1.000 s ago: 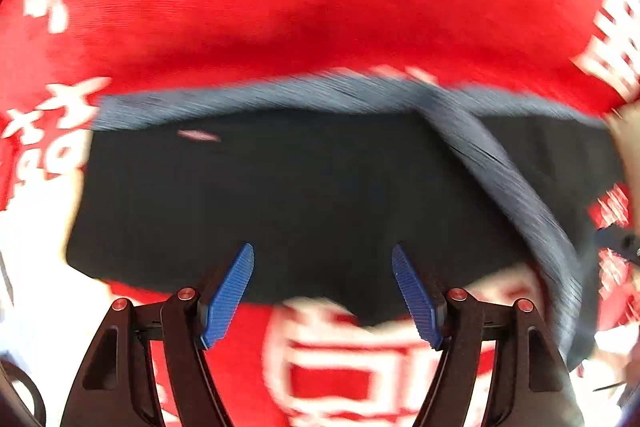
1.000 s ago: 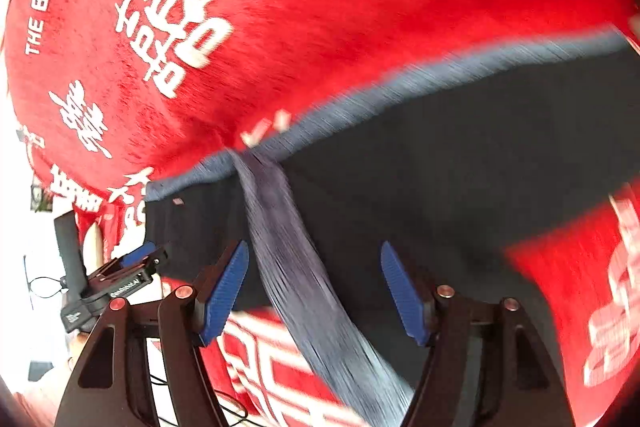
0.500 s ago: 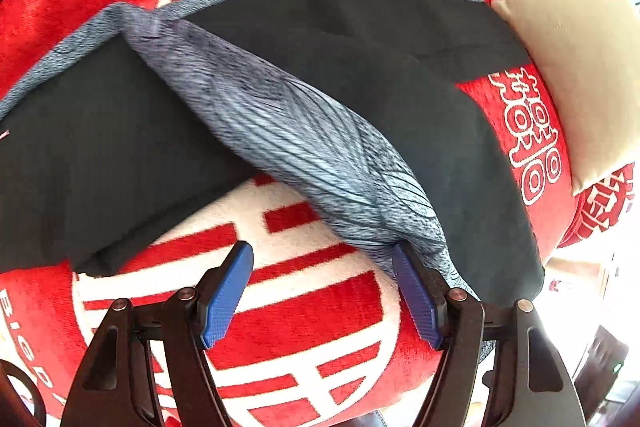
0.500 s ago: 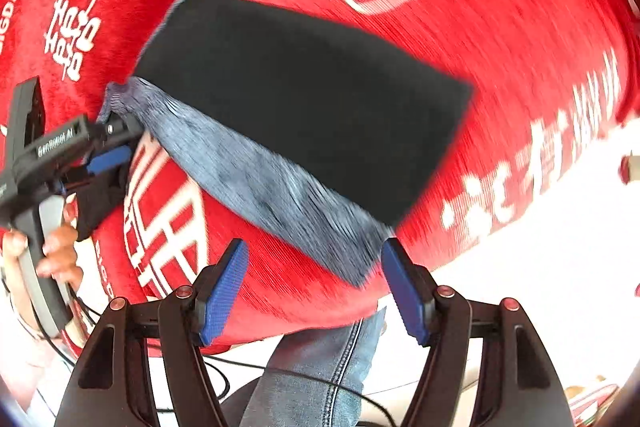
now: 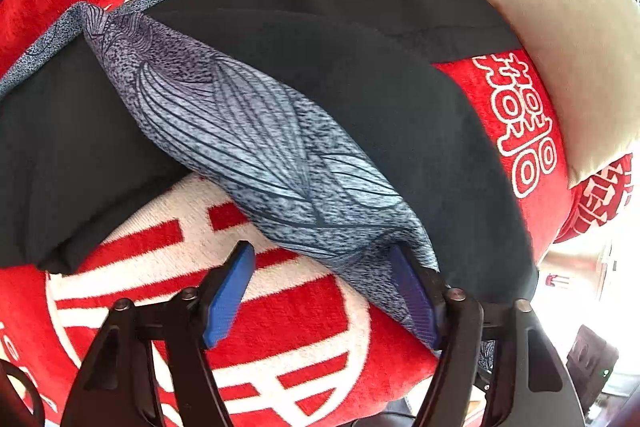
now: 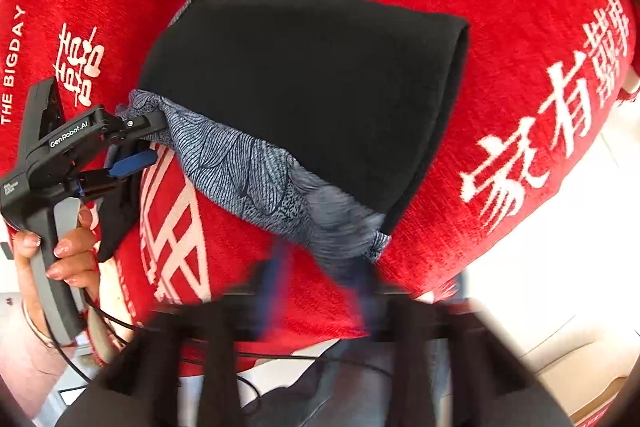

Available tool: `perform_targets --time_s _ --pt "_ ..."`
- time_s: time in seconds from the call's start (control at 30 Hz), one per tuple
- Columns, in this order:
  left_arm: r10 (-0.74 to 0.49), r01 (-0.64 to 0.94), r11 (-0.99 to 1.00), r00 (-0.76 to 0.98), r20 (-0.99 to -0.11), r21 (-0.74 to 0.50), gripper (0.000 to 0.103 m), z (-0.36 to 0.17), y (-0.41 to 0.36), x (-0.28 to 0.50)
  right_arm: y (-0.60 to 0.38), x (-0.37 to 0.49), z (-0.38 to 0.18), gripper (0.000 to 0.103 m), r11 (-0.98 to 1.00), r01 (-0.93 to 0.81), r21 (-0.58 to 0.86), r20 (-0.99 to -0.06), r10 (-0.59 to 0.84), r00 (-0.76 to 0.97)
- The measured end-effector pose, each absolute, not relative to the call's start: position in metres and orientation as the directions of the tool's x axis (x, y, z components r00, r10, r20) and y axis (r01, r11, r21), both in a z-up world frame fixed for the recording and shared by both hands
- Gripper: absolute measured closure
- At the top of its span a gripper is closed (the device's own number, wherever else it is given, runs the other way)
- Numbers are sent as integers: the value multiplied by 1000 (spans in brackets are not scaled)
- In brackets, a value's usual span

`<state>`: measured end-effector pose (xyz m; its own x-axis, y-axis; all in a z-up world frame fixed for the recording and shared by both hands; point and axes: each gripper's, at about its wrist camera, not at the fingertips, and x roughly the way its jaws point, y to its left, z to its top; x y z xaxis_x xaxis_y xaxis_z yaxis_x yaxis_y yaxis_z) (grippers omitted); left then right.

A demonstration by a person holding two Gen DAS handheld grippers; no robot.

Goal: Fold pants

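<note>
The black pants (image 5: 360,75) with a grey-blue patterned waistband (image 5: 256,147) lie on a red blanket with white characters (image 5: 280,327). My left gripper (image 5: 324,291) is open, its right finger against the near end of the waistband. In the right wrist view the pants (image 6: 320,87) lie partly folded, the waistband (image 6: 248,171) running along their near edge. The left gripper (image 6: 136,143) sits at the waistband's left end, a hand on its handle. My right gripper (image 6: 320,291) is motion-blurred just below the waistband's right end; its jaws cannot be read.
A beige cushion (image 5: 572,59) lies at the right on the blanket. The blanket's right edge drops to a bright floor (image 6: 560,267). A person's jeans (image 6: 340,387) and a cable show below the blanket's near edge.
The left view has barely shifted. The right gripper has moved in toward the waistband's right end and is now blurred. The pants' black panel lies more spread out in the right view.
</note>
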<state>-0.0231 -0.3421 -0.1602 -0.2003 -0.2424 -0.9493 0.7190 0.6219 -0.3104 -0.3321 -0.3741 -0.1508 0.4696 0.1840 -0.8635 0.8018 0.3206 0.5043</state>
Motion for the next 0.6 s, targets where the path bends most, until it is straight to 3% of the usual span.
perform_targets --time_s 0.03,0.07,0.13,0.23,0.6 --pt "-248 718 617 -212 -945 -323 61 -161 -346 -26 -377 -332 -147 98 323 791 519 -855 194 482" --pt "-250 713 614 -232 -940 -339 71 -161 -349 -27 -381 -333 -142 98 325 778 537 -844 208 495" --pt "-253 708 616 -235 -938 -344 72 -159 -353 -29 -393 -335 -131 98 322 751 576 -817 235 526" --pt "-262 691 632 -235 -936 -351 88 -153 -359 -29 -421 -332 -105 100 324 698 639 -769 263 582" --pt "-331 556 716 -263 -906 -423 88 -107 -385 -1 -551 -300 -43 100 287 564 774 -632 298 716"
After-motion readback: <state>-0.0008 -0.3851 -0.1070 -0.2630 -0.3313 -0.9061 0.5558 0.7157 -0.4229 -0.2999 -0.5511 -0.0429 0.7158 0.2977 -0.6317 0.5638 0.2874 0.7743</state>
